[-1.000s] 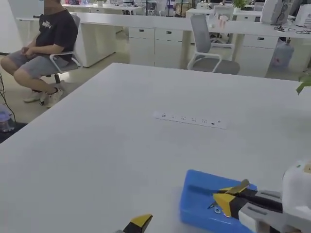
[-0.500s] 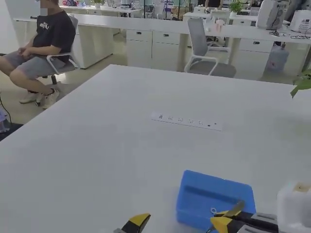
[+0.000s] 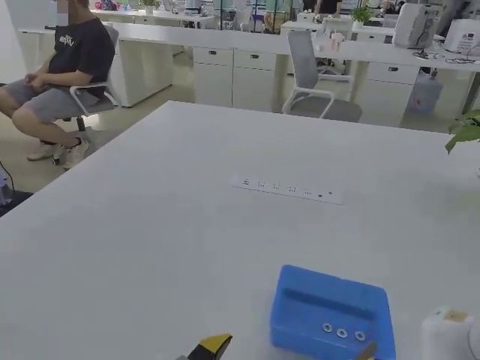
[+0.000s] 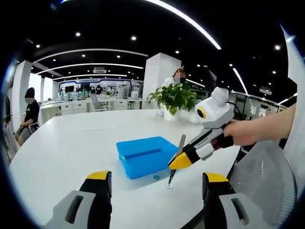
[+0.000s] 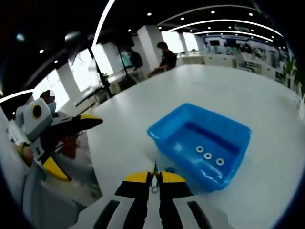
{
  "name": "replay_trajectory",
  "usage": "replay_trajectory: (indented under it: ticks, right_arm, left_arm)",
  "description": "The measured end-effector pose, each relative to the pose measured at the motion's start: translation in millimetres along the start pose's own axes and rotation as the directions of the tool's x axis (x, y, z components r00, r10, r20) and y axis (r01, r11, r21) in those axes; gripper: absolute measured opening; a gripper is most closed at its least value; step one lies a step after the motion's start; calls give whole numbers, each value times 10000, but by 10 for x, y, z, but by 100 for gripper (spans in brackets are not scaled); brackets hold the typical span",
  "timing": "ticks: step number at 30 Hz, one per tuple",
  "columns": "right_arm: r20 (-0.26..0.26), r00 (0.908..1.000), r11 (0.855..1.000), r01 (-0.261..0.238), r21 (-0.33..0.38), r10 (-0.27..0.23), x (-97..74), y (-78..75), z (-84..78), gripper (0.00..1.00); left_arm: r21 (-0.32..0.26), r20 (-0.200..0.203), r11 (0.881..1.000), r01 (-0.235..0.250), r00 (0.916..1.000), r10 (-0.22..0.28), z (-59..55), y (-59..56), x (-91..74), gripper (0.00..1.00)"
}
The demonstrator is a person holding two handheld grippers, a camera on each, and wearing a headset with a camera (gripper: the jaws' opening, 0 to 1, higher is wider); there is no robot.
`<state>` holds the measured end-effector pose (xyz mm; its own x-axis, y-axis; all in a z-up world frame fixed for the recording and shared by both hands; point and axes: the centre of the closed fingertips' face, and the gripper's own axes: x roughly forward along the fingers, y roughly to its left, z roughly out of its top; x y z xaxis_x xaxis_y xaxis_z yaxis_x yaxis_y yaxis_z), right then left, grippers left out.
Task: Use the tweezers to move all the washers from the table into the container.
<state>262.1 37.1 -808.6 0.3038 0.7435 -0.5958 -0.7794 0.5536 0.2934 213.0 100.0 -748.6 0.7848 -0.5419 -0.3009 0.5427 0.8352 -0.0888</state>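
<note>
We find the right gripper [image 5: 153, 177] clenched on the tweezers [image 4: 181, 143], its yellow jaws pressed together around the shaft. In the left gripper view the tweezers' long axis stands steeply tilted. The upper end leans up and to the right, and the tips point down and to the left at the table [image 3: 150, 225], just in front of the blue container [image 3: 330, 289]. In the right gripper view the same tool points straight ahead along the jaws, toward the container's near wall. We cannot tell whether the tips hold anything.

A loose washer [image 4: 156, 177] lies flat on the table, just beside the container and near the tips. Three washers [image 5: 208, 155] lie in a row on the container's floor, close together.

The left gripper [image 4: 157, 179] is released, jaws spread wide and grasping nothing, above the table and facing the container. A power strip [image 3: 289, 188] lies flat on the table, well beyond the container.
</note>
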Motion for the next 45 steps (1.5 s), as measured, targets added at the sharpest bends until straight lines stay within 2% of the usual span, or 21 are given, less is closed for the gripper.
replay_trajectory:
  ticks: [10,13,14,16,20,21,26,33,34,35,36,37,40,42,45]
  right_arm:
    - [-335,9993,9998,-191,-17,191,51,41,-80,4]
    - [-452,9988,9982,-218,-566,192,67,83,-75,4]
    - [-517,9985,9950,-230,-971,180,74,102,-71,4]
    - [-782,9968,9786,-304,-2033,147,96,179,-79,4]
    - [-995,9949,9482,-491,-3139,186,137,289,-116,5]
    - [-950,9953,9364,-501,-3473,180,138,313,-113,5]
    - [-905,9957,9257,-514,-3747,187,126,367,-146,6]
    - [-857,9960,9170,-116,-3986,-246,97,272,-135,3]
    - [-820,9962,9186,-60,-3951,-288,92,257,-130,3]
    - [-736,9971,9306,-88,-3658,-195,92,252,-125,3]
    - [-688,9974,9348,-33,-3551,-226,85,240,-123,3]
    - [-659,9976,9495,-11,-3139,-206,70,236,-127,3]
    - [-267,9996,9722,-37,-2342,-27,31,220,-74,3]
    - [-17,10000,9845,-24,-1752,21,-12,189,-26,3]
    - [290,9994,9922,-124,-1237,161,-58,178,43,3]
  left_arm:
    - [-9,-16,10000,-59,10000,59,-14,20,-4,79]
    - [-5,-21,10000,-48,10000,48,-16,18,-5,79]
    - [-4,-22,10000,-48,10000,48,-16,19,-5,79]
    - [-7,-34,10000,-48,10000,48,-20,20,-5,79]
    - [-13,-41,10000,-51,10000,51,-22,22,-4,79]
    - [-16,-40,10000,-60,10000,60,-19,20,-3,79]
    - [-32,-35,9999,-98,9999,98,-21,26,-6,79]
    - [-24,-62,10000,-81,9999,80,-11,7,-4,78]
    - [-20,-63,10000,-81,9999,81,-8,4,-3,78]
    - [-23,-58,10000,-81,10000,81,-3,1,-3,78]
    - [-29,-61,10000,-82,9999,82,-4,1,-3,78]
    - [-25,-61,10000,-87,9999,86,-3,2,-3,78]
    - [-36,-55,9999,-125,9999,125,-4,12,-5,78]
    - [-77,-22,9999,-126,9999,126,-2,17,-5,78]
    - [-42,-45,9999,-105,9999,105,-7,15,-4,78]
